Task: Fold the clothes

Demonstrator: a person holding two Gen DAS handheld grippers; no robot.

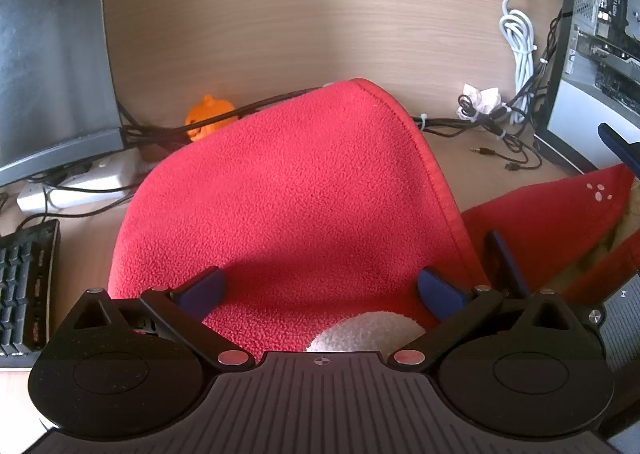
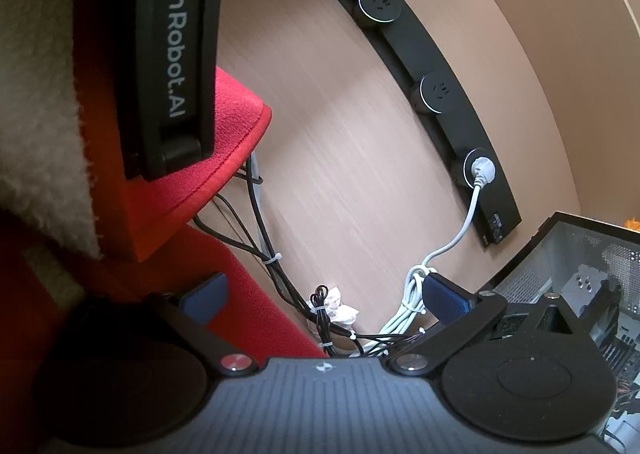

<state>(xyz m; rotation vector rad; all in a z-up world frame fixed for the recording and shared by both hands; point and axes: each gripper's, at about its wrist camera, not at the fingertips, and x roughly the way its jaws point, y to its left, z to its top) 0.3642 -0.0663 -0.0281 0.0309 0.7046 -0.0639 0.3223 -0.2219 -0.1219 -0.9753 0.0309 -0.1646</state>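
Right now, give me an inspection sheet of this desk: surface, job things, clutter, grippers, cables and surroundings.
Surface: wooden desk, mostly covered.
Job's things: red fleece garment, white lining showing.
Clutter: orange pumpkin figure, crumpled tissue, keyboard.
Grippers: left gripper open over the fleece; right gripper open, one finger against the fleece.
Cables: black bundle; white coil.
Surroundings: monitor, open computer case, socket strip.
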